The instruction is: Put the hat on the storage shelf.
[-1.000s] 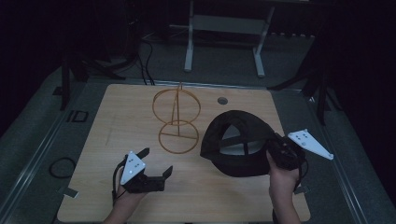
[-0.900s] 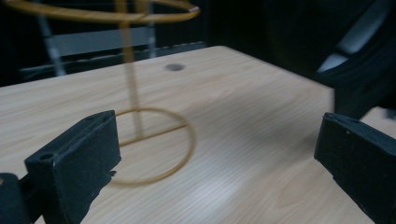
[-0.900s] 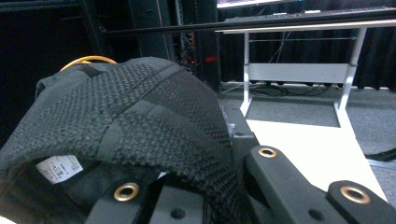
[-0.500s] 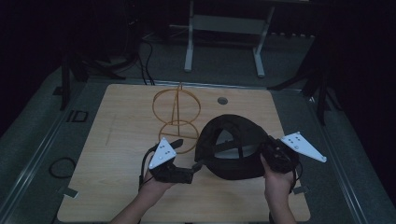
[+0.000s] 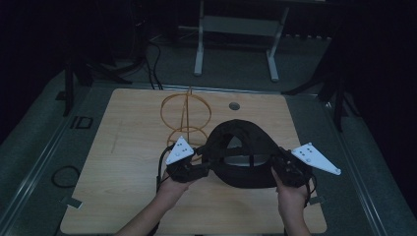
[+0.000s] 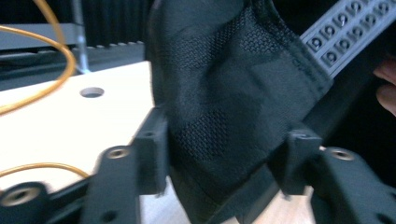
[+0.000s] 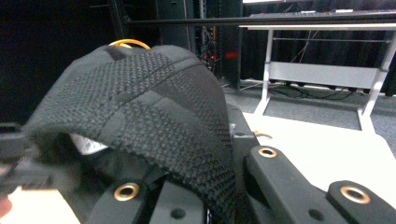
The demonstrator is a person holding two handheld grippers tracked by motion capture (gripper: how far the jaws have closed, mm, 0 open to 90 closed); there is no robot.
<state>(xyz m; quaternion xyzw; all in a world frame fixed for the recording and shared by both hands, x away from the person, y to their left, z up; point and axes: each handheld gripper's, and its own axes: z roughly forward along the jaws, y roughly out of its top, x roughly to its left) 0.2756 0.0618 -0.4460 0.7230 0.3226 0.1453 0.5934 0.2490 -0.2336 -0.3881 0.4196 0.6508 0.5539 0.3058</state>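
Closing in from the left, the left gripper (image 5: 196,171) has crossed the table (image 5: 123,147) to the black cap's (image 5: 241,160) left rim since a second ago. Its jaws have just been closing, and the mesh fabric sits between them, seemingly pinched, though blur hides the contact. The wire stand (image 5: 186,118) waits just beyond. On the right, the right gripper (image 5: 287,172) stays clamped on the cap's other side. Both sides held, lifting looks possible.
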